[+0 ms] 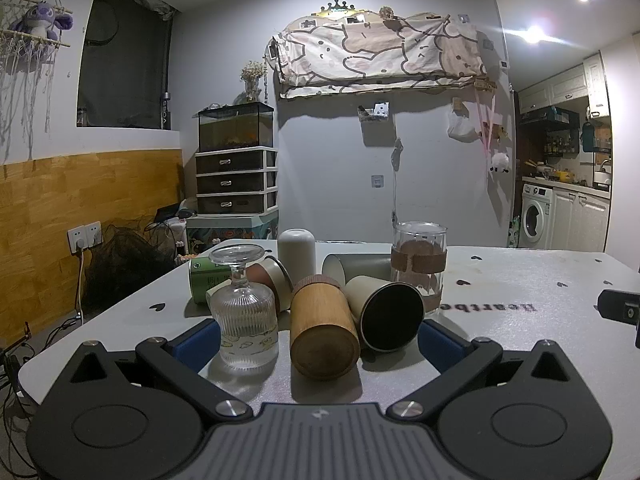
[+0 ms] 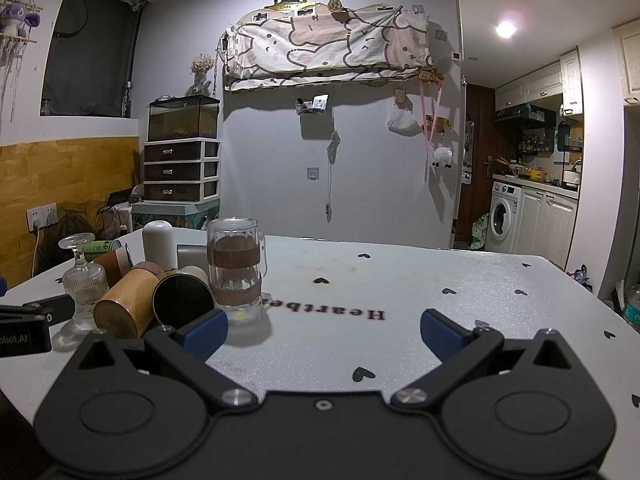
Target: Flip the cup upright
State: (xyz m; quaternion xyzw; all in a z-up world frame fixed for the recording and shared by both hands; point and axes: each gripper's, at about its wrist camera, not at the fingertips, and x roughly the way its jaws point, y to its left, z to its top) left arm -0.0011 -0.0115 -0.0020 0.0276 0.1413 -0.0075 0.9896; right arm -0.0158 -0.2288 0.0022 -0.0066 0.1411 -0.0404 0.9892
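A cluster of cups sits on the white table (image 1: pixel 520 300). A ribbed stemmed glass (image 1: pixel 244 316) stands upside down. A wooden cup (image 1: pixel 322 332) and a cream cup with a dark inside (image 1: pixel 386 312) lie on their sides. A glass mug with a cork band (image 1: pixel 418 264) stands upside down behind them. My left gripper (image 1: pixel 316 340) is open, its blue pads either side of the wooden cup and glass, touching nothing. My right gripper (image 2: pixel 324 332) is open and empty over bare table, right of the cluster; the glass mug (image 2: pixel 236 268) and the wooden cup (image 2: pixel 126 304) show there too.
More cups lie behind: a green can (image 1: pixel 204 280), a brown-banded cup (image 1: pixel 272 280), a grey steel cup (image 1: pixel 352 266) and an upright white cylinder (image 1: pixel 297 250). The table (image 2: pixel 440 280) stretches right with heart prints. A drawer unit and fish tank (image 1: pixel 236 160) stand beyond.
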